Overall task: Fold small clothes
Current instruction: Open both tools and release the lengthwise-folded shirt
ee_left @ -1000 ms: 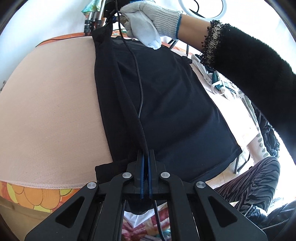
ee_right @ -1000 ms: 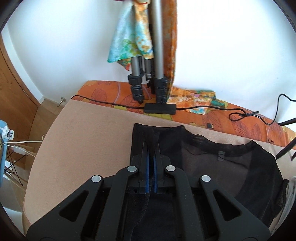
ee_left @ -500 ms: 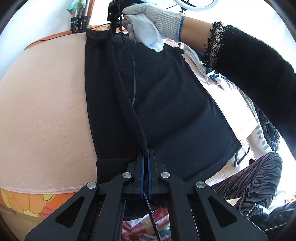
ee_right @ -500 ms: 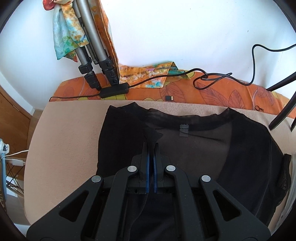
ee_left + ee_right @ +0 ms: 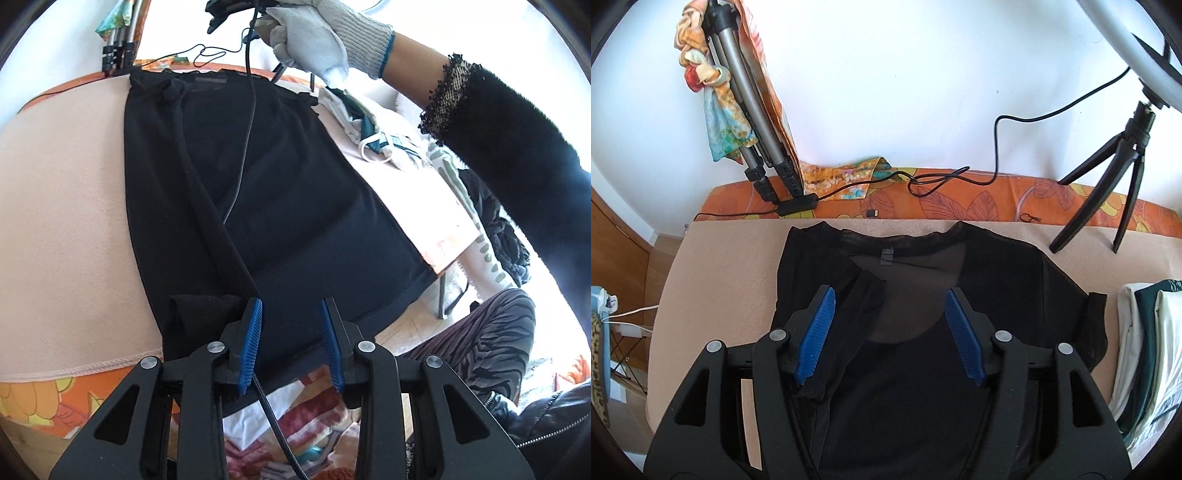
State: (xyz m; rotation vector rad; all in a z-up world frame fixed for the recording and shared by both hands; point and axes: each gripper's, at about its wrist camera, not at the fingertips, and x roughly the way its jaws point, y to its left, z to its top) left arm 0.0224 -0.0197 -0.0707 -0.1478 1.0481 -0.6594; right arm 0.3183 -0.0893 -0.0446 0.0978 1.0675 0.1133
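While both jaws have just been opening, left gripper (image 5: 291, 312) and right gripper (image 5: 889, 301) hang agape over the black top (image 5: 997, 280).

One black top (image 5: 923, 369); two tripods (image 5: 753, 122); one glove (image 5: 317, 33).

Setting: a home room arranged for recording. A bed or couch carries an orange floral cover (image 5: 1052, 192) with a beige blanket (image 5: 727, 258) laid over it as the work surface. At the far edge, against a white wall (image 5: 886, 74), lean a folded tripod (image 5: 753, 122) at left and a ring light (image 5: 1137, 40) on its stand at right. Wood flooring (image 5: 631, 218) at far left.
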